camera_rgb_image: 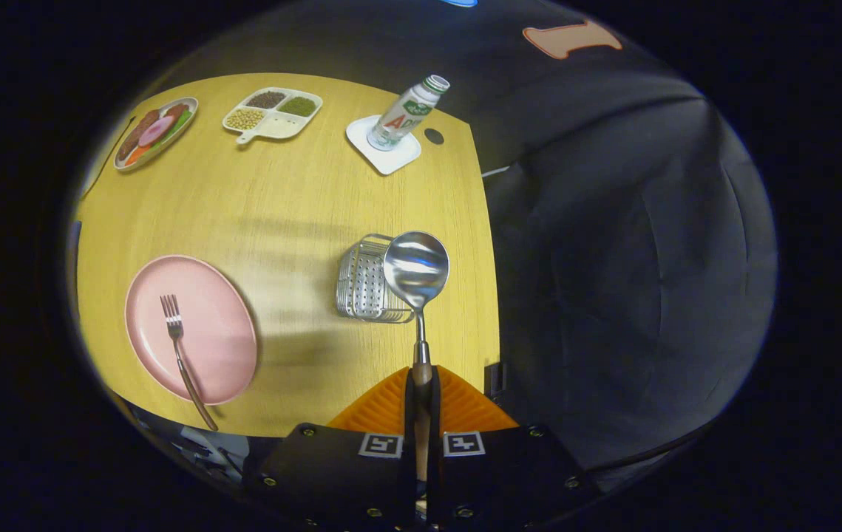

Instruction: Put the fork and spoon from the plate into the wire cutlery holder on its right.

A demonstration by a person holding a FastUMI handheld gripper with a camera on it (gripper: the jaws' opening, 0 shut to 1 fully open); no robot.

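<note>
At the upper left of the frame, on the yellow wood-grain table (287, 192), lies an oval dish of sliced, mixed-colour food (155, 133), and just right of it a pale divided tray with four compartments of grains and beans (273, 113). Lower left sits the round pink plate (191, 329), and on it lies the slim metal fork with a brown handle (182, 355): its tines point toward the top of the frame, its long axis runs from there down and slightly right, and the handle end sticks out past the plate's near rim. A stretch of bare table separates the plate from the silver wire cutlery holder (365, 284) at the centre of the frame, near the table's right edge. The shiny metal spoon (416, 267) has its bowl in front of the holder's right side, facing the camera and pointing up the frame; its long axis runs almost straight down the picture to the gripper (421, 384) at bottom centre, whose two fingers are closed together on the spoon's handle. Whether the bowl touches the holder cannot be told. Beyond the holder, toward the top, a green-and-white plastic bottle (406, 114) stands on a white square coaster (385, 148), with a small dark hole (434, 136) in the table just beside it. The right of the frame is black cloth wall (627, 258).
</note>
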